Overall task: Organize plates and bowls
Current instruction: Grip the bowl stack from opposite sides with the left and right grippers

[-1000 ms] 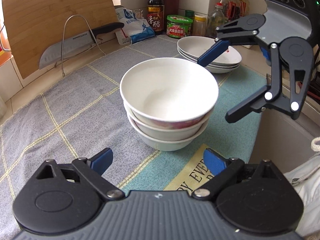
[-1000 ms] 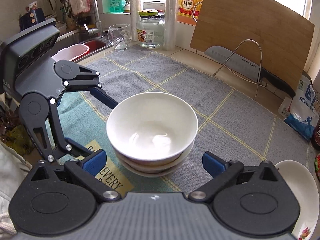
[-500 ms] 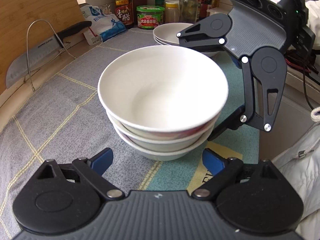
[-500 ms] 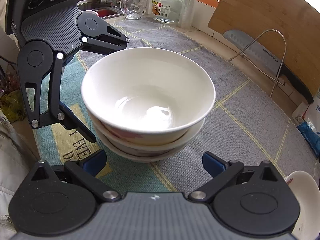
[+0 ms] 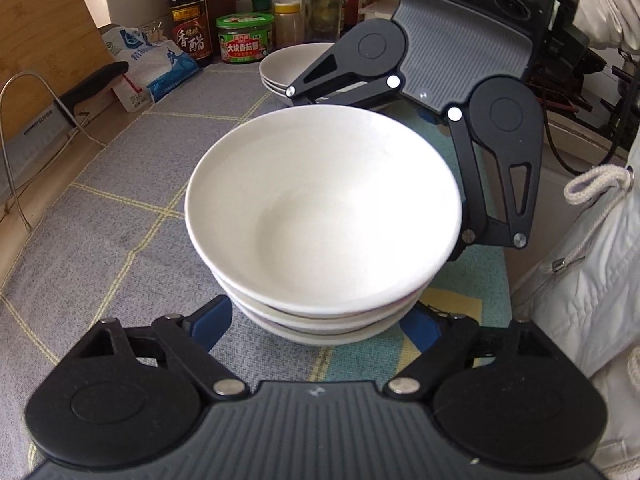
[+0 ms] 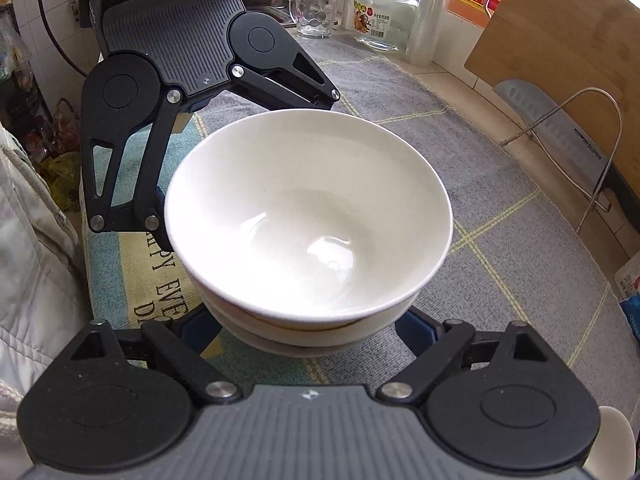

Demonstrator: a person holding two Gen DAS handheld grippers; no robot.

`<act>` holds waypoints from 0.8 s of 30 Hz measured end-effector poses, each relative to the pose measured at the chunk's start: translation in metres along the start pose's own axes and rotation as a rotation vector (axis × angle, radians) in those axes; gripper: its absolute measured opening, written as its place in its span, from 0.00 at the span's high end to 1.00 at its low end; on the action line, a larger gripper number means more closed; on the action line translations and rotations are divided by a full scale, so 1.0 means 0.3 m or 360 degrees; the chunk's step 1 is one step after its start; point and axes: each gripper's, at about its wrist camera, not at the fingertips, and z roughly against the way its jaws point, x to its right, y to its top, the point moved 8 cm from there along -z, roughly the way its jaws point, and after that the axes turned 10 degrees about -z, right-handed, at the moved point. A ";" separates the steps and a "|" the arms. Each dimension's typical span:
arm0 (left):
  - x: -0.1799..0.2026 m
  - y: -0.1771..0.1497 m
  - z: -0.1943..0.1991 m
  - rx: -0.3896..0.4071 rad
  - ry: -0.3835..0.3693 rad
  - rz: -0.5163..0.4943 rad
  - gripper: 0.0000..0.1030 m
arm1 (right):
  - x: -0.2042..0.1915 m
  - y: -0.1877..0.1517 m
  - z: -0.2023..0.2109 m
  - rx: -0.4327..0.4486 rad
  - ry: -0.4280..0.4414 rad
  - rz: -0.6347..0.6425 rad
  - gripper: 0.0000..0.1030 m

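Three white bowls point(image 5: 324, 208) stand nested in one stack on the grey checked mat point(image 5: 120, 216). My left gripper point(image 5: 316, 324) reaches around the stack's lower bowls from the near side. Its blue pads point(image 5: 212, 320) lie close beside them while the jaws are closing. From the opposite side my right gripper point(image 6: 308, 330) straddles the same stack point(image 6: 308, 216), its jaws closing too, pads point(image 6: 416, 332) near the bottom bowls. I see no firm press from either. A pile of white plates point(image 5: 288, 68) sits at the back of the mat.
A wooden cutting board point(image 6: 560, 40) and a knife point(image 6: 560, 132) on a wire rack lean on the wall. Bottles, a green-lidded jar point(image 5: 245, 38) and a salt bag point(image 5: 156, 64) line the back. A glass mug point(image 6: 314, 10) stands near the sink. A person's white jacket point(image 5: 592, 280) is by the counter edge.
Both grippers came in closer and lower around the bowl stack. Their jaws narrowed until the pads sit beside the lower bowls. The bowls stayed in place.
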 end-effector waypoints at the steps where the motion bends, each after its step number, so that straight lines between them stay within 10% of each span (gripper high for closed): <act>1: 0.000 0.001 -0.003 0.0002 -0.0008 -0.0009 0.13 | 0.000 0.002 -0.002 -0.0004 0.0010 0.0000 0.09; 24: 0.016 0.020 0.017 0.0004 -0.0046 -0.0080 0.17 | 0.002 0.016 0.002 -0.0045 0.0057 -0.0019 0.13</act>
